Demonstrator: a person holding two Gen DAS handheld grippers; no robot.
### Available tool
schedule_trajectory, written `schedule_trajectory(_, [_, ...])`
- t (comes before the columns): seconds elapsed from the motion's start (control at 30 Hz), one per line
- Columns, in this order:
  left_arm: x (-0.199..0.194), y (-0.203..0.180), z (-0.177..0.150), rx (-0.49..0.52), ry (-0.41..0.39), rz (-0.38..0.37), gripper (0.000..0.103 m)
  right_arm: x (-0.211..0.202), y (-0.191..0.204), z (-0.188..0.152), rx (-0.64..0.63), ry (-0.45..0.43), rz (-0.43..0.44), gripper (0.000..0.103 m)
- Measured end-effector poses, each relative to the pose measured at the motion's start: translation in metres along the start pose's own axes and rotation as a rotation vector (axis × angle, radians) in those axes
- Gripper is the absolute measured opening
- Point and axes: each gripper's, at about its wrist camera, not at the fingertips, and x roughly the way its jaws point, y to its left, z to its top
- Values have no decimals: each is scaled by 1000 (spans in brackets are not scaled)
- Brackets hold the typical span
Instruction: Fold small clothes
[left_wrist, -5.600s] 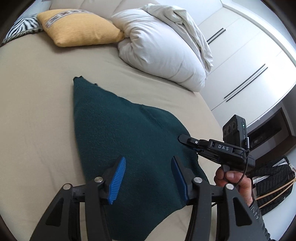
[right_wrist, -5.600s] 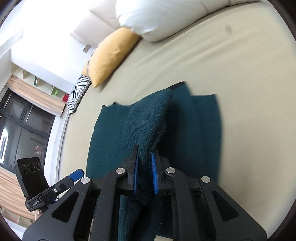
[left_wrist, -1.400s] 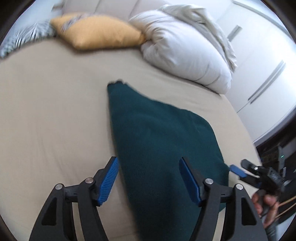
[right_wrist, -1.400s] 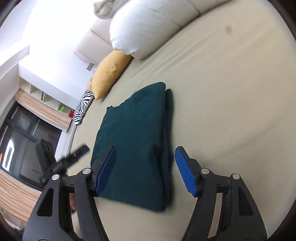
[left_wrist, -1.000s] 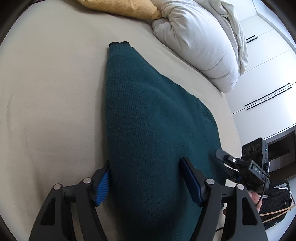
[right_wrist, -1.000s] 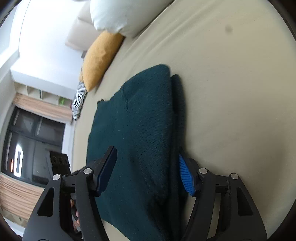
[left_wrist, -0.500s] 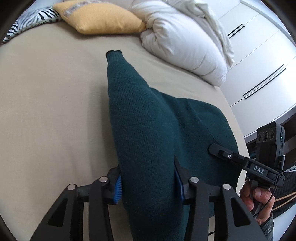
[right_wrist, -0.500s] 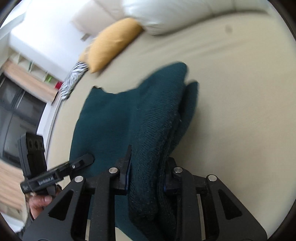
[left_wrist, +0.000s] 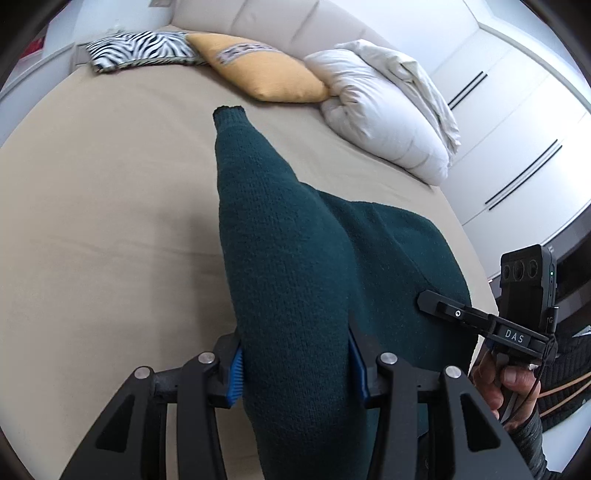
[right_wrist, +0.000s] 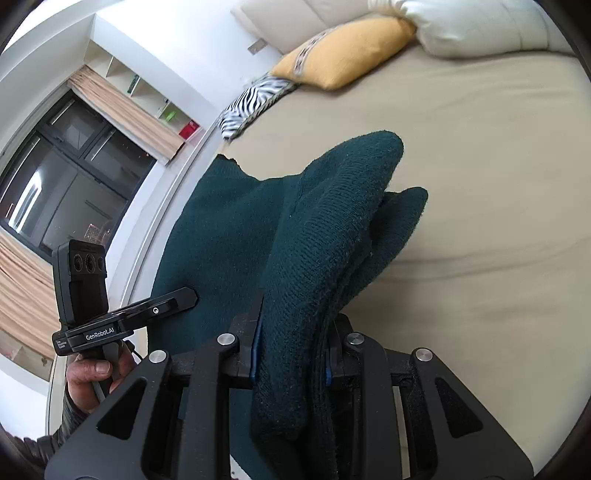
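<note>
A dark green knitted sweater (left_wrist: 288, 258) lies partly folded on the beige bed (left_wrist: 92, 221). My left gripper (left_wrist: 295, 363) is shut on its near edge, a thick bunch of fabric pressed between the blue pads and lifted off the bed. My right gripper (right_wrist: 291, 356) is shut on the opposite edge of the sweater (right_wrist: 321, 240), several layers raised between its pads. The far end of the sweater trails on the sheet. The right gripper (left_wrist: 480, 317) also shows at the right of the left wrist view, the left gripper (right_wrist: 129, 317) at the left of the right wrist view.
A yellow cushion (left_wrist: 258, 70), a zebra-print cushion (left_wrist: 140, 48) and a white duvet bundle (left_wrist: 388, 114) lie at the head of the bed. White wardrobe doors (left_wrist: 517, 129) stand to the right. A dark window (right_wrist: 62, 177) is beside the bed.
Both grippers dropped onto the sweater's near edges, closed on the fabric, then lifted it and carried it toward the head of the bed.
</note>
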Motion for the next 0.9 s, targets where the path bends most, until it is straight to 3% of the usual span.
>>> schedule_trajectory(0.13, [11,25,-19,-10,26,23,48,31,5,-20,27,37,16,22])
schedule_trajectory(0.3, [48,58,-36,-66,79,35,53,79,-32,-37,118,109,-33,22])
schedule_trajectory(0.37, [48,66,-42,-82,63,-3,55,93,-52,-39,195,117,15,24])
schedule_trajectory(0.47, [49,64,-43,-59,57,7,58,99,-61,-42,223,99,62,25])
schedule_trajectory(0.73, [50,64,-45,-71,46,2,59,85,-65,-56,231,61,77,27])
schedule_trajectory(0.9, [32,55,-52,-63,0,49,60,40,-78,-60,254,-39,-14,37])
